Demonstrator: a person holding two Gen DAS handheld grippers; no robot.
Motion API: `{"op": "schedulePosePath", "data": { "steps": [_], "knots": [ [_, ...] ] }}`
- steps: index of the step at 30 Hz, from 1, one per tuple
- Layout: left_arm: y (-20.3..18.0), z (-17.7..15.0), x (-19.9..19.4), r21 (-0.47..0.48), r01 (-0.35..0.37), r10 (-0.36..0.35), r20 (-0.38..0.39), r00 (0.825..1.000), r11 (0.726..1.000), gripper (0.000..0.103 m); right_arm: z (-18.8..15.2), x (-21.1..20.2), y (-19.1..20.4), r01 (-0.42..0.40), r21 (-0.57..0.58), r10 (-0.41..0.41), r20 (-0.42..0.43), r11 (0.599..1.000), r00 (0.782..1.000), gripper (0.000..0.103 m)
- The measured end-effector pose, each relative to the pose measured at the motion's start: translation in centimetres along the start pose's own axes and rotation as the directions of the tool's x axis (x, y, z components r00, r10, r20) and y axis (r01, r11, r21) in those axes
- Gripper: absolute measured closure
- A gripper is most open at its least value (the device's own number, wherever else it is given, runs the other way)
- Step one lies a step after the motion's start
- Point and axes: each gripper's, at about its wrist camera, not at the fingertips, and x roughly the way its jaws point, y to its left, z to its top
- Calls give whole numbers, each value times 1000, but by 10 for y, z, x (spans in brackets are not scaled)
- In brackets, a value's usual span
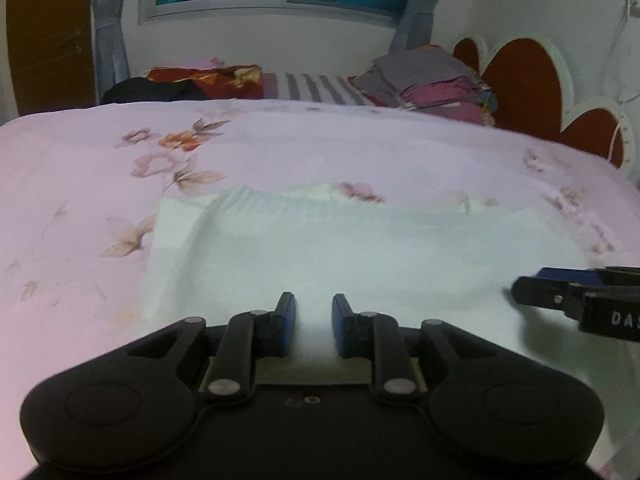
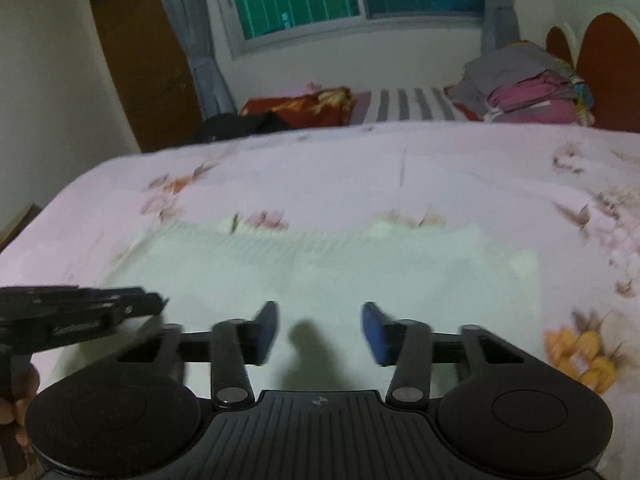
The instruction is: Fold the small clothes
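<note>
I see bed (image 1: pixel 100 168) under pink floral sheet, white garment (image 1: pixel 360 256) spread flat on it. My left claw (image 1: pixel 314 330) hovers over garment's near edge, jaws slightly apart, nothing between. My right claw (image 2: pixel 320 332) just beside it over same edge, jaws wider apart, empty. Stack of folded clothes (image 1: pixel 432 80) far back by headboard.

White garment (image 2: pixel 320 276) blurred, perhaps folded, right gripper (image 1: pixel 516 290) cut off by edge

Soft matt pale garment (image 1: pixel 320 248) cloth, smooth floral bedsheet (image 1: pixel 280 148), matt black plastic left tool (image 1: pixel 314 330), brown wooden wardrobe (image 2: pixel 136 60)
</note>
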Motion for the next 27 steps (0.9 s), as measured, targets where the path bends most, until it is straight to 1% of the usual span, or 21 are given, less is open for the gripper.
{"op": "schedulePosePath", "data": {
  "steps": [2, 4, 6, 11, 14, 20, 27],
  "knots": [
    [3, -2, -1, 11, -12, 12, 7, 1000, 1000, 81, -7, 6, 4, 21, -26, -21, -13, 999, 1000, 61],
    [4, -2, 0, 10, -16, 16, 6, 1000, 1000, 81, -15, 12, 4, 61, -71, -63, -25, 996, 998, 62],
    [5, -1, 0, -5, -18, 18, 0, 1000, 1000, 81, -20, 15, -2, 84, -107, -85, -12, 991, 996, 62],
    [4, 3, 0, -30, -27, 26, -18, 999, 999, 81, -21, 16, -8, 83, -77, -84, -18, 994, 996, 61],
    [3, 6, 1, -42, -37, 35, -34, 999, 998, 81, -23, 13, -6, 87, -83, -89, -18, 993, 996, 61],
    [1, 9, 1, -47, -52, 49, -59, 997, 998, 82, -21, 11, -6, 84, -67, -86, -26, 994, 996, 61],
    [1, 10, 2, -44, -46, 43, -67, 997, 998, 82, -20, 3, -2, 93, -15, -93, -23, 996, 995, 61]
  ]
}}
